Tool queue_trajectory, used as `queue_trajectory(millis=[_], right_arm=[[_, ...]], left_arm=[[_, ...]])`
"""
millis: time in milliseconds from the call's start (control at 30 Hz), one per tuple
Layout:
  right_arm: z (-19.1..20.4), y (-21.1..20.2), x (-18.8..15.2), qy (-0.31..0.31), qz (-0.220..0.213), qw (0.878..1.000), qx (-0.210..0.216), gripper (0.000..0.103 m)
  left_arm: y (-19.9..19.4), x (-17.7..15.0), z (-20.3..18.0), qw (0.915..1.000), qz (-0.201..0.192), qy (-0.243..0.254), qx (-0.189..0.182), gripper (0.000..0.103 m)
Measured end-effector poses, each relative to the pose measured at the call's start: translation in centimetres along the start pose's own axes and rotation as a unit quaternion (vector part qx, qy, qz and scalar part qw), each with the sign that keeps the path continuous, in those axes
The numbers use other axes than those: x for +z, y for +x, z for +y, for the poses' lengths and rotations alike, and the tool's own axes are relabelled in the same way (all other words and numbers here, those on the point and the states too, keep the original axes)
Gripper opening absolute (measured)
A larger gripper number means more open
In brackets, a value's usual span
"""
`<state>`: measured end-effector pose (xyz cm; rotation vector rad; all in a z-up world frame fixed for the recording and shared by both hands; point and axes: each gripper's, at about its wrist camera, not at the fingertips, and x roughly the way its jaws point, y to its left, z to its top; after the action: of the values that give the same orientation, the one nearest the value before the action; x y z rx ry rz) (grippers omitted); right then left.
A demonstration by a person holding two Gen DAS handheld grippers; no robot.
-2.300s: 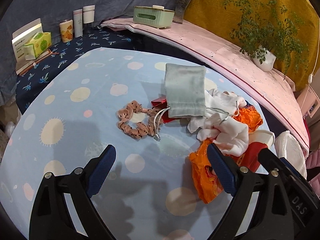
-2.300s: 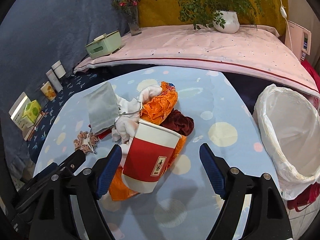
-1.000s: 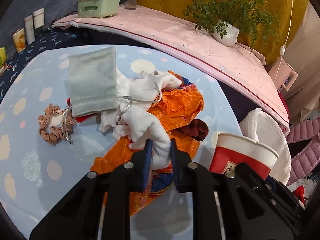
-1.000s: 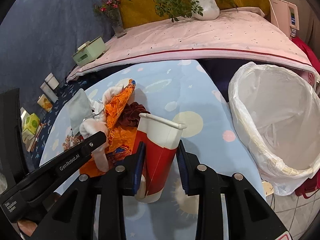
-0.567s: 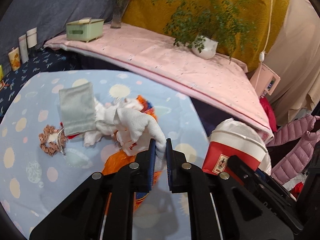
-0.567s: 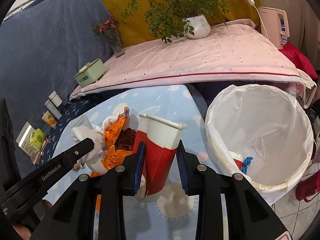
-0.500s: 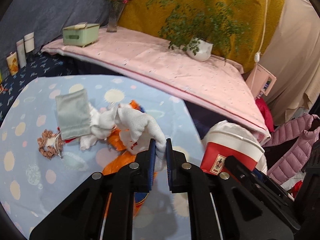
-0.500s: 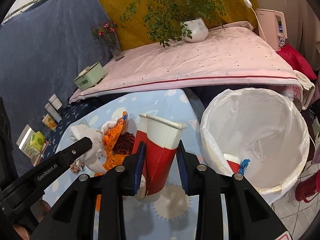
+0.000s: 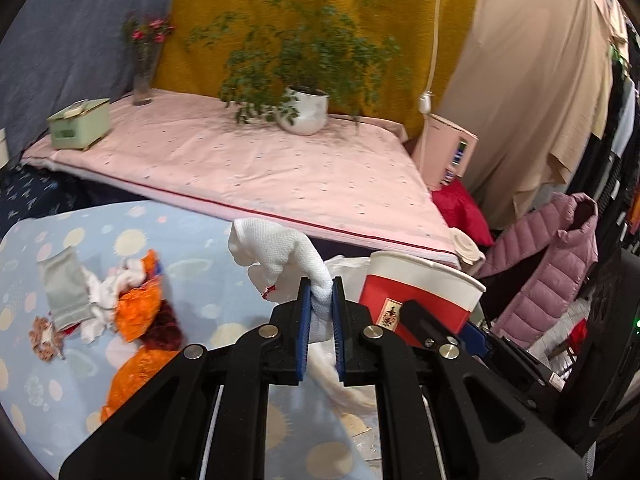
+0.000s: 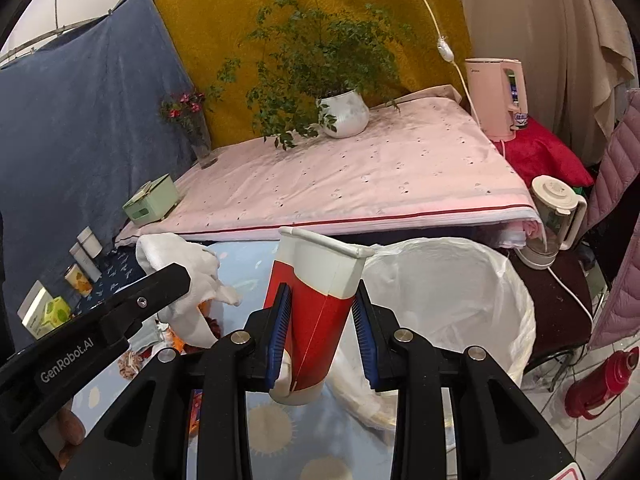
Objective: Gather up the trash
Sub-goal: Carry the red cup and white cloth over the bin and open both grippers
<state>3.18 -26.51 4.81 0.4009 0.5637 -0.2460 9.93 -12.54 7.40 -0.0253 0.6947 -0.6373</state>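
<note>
My left gripper is shut on a crumpled white tissue and holds it up above the light blue dotted table. My right gripper is shut on a red and white paper cup, squashed between the pads, held upright near the rim of the white trash bag. The cup also shows in the left wrist view. The tissue also shows in the right wrist view. More trash lies on the table: an orange wrapper, white tissues and a dark red scrap.
A grey pouch and a pink scrunchie lie on the table's left. Behind is a pink-covered shelf with a potted plant, green box and flower vase. A kettle and red thermos stand right of the bag.
Both grippers have lifted and swung to the right toward the trash bag, carrying the tissue and the cup. The trash pile on the table now lies farther left and smaller in view.
</note>
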Motion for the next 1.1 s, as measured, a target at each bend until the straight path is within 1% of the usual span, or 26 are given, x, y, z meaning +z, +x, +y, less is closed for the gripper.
queue_trajectory(millis=[167,333,500,633,733,767,800,833,867,900,933,1000,1100], right_arm=[[-2.9,-0.2,0.6,0.011,-0.007,1.000,-0.028,0.030],[-5.6,0.1,0.7,0.025,-0.004,0.998,-0.050,0.030],[-7.5,0.8,0.5,0.037,0.004,0.997,-0.063,0.030],[-8.4,1.5,0.3,0.042,0.010,0.997,-0.071,0.030],[-8.8,1.9,0.1,0.044,0.014,0.996,-0.076,0.031],[-8.9,2.1,0.1,0.043,0.017,0.996,-0.078,0.032],[-8.9,2.2,0.1,0.044,0.018,0.996,-0.081,0.034],[-9.0,2.3,0.1,0.047,0.017,0.995,-0.085,0.034],[-9.1,2.5,0.0,0.047,0.018,0.995,-0.087,0.034],[-9.1,2.7,0.0,0.048,0.021,0.995,-0.090,0.035],[-9.2,2.8,0.0,0.049,0.021,0.994,-0.091,0.037],[-9.3,2.8,-0.1,0.050,0.020,0.994,-0.096,0.045],[-9.2,2.8,-0.2,0.051,0.019,0.994,-0.097,0.047]], left_arm=[[1.7,0.0,-2.9,0.9995,0.012,0.022,-0.020,0.010],[3.5,-0.2,-5.0,0.9981,0.032,0.035,-0.039,0.010],[5.1,-0.6,-6.1,0.9967,0.049,0.045,-0.048,0.010],[6.1,-0.9,-6.6,0.9959,0.056,0.050,-0.051,0.010],[6.8,-1.0,-6.9,0.9956,0.061,0.051,-0.050,0.012],[6.9,-1.1,-6.9,0.9958,0.060,0.051,-0.046,0.017],[7.1,-1.1,-7.0,0.9961,0.058,0.051,-0.042,0.030],[7.2,-1.1,-7.0,0.9966,0.055,0.051,-0.035,0.037],[7.1,-1.1,-6.9,0.9972,0.050,0.049,-0.027,0.051],[7.1,-1.1,-6.9,0.9975,0.046,0.048,-0.023,0.056],[7.1,-1.0,-6.8,0.9977,0.044,0.046,-0.020,0.057],[7.2,-1.0,-6.6,0.9978,0.045,0.045,-0.015,0.061],[7.2,-1.0,-6.2,0.9981,0.044,0.042,-0.009,0.062]])
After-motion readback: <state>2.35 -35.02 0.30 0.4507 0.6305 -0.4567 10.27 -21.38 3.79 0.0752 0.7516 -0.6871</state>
